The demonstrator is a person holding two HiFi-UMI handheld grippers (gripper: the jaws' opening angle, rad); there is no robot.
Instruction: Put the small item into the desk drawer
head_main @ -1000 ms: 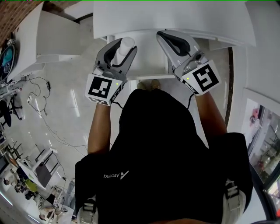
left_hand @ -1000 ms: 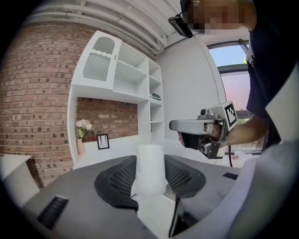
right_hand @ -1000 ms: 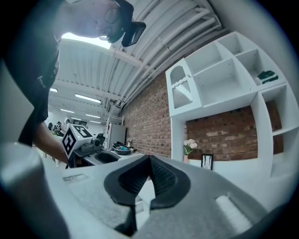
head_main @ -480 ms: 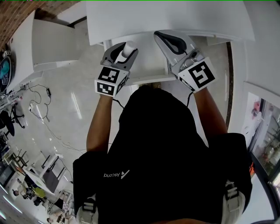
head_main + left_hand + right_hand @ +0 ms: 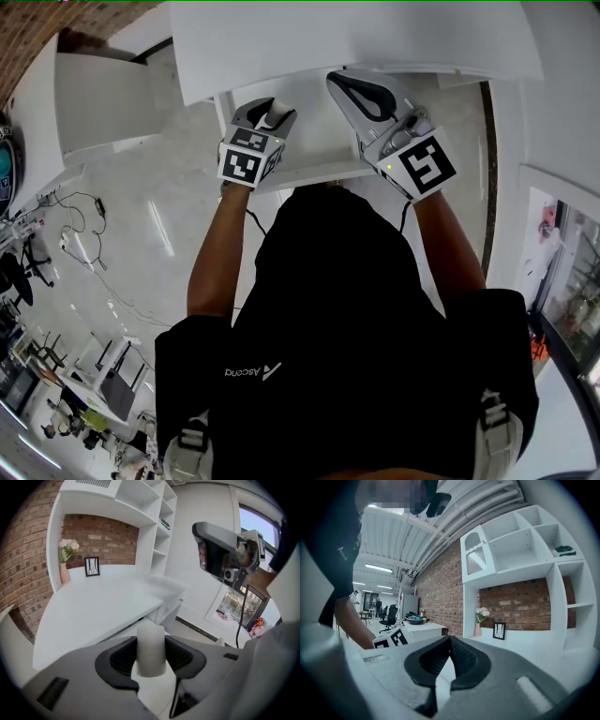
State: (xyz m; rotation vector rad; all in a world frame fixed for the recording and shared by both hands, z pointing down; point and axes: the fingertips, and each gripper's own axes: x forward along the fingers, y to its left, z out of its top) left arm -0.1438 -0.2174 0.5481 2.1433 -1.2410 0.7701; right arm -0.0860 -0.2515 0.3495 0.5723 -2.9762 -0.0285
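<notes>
The likeliest slip is a bad release. The left gripper [image 5: 270,114] pinches the cylinder [image 5: 150,648] between its fingers [image 5: 186,656] only low down, and much of it stands clear above them, so a twist of the wrist or a slack squeeze could let it tip or slide out. Being round, it would probably roll if let go from high up or on its side, perhaps as far as the drawer [image 5: 309,174] front. The drawer appears pulled out, lying below and just ahead of those fingers. The desk [image 5: 356,37] edge hangs just beyond the fingertips, so pushing forward without dropping first could knock the cylinder against it. The right gripper [image 5: 449,641], its fingers pressed together on nothing, sits to the right of the left fingers and near them; a careless sideways move could bump the two together. Both forearms reach straight ahead from the body. The left gripper hangs over the drawer's left part, and the right one angles up toward the desk edge.
</notes>
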